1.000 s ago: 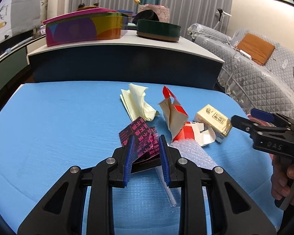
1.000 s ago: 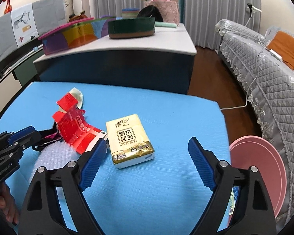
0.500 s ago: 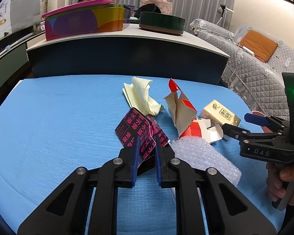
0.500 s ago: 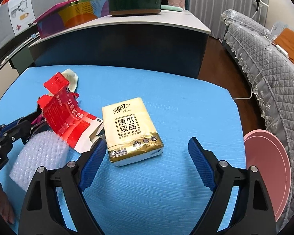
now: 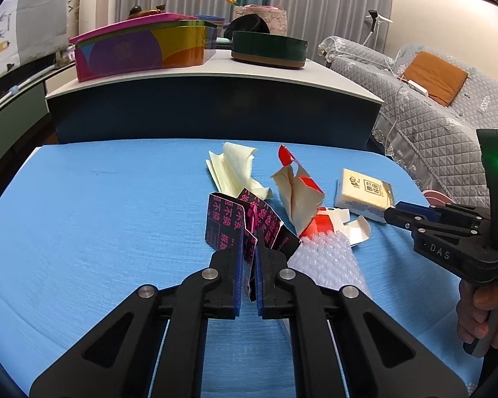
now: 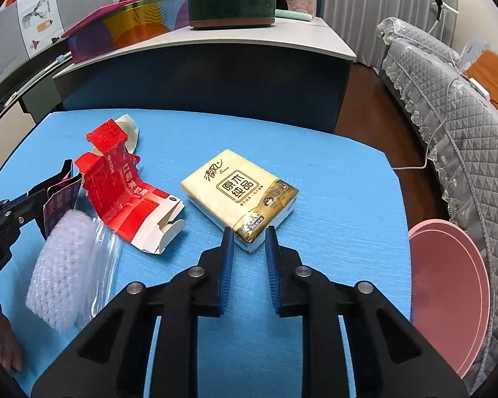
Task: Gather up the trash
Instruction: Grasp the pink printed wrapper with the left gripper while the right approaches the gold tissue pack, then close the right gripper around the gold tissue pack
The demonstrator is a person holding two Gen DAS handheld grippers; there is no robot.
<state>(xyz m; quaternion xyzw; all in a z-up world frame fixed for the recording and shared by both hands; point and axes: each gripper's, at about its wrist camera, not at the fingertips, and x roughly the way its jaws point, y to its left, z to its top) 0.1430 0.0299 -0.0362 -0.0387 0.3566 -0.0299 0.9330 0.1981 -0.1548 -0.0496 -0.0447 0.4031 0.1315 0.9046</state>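
My left gripper (image 5: pixel 248 253) is shut on a dark wrapper with pink print (image 5: pixel 239 222), held just above the blue table (image 5: pixel 99 219). The wrapper also shows at the left of the right wrist view (image 6: pixel 61 200). My right gripper (image 6: pixel 248 243) has closed onto the near corner of a yellow tissue pack (image 6: pixel 240 190), which lies on the table; the pack also shows in the left wrist view (image 5: pixel 363 190). A torn red carton (image 6: pixel 126 195), a bubble-wrap roll (image 6: pixel 64 265) and a crumpled yellow paper (image 5: pixel 234 170) lie between the grippers.
A pink round bin (image 6: pixel 448 298) stands beside the table's right edge. A dark counter (image 5: pixel 215 99) with a colourful box (image 5: pixel 139 46) and a green tin (image 5: pixel 269 48) stands behind the table. A grey quilted sofa (image 6: pixel 448 76) is at the right.
My left gripper has shut on the dark wrapper and raised it. My right gripper has gone from wide open to closed on the tissue pack's near corner.
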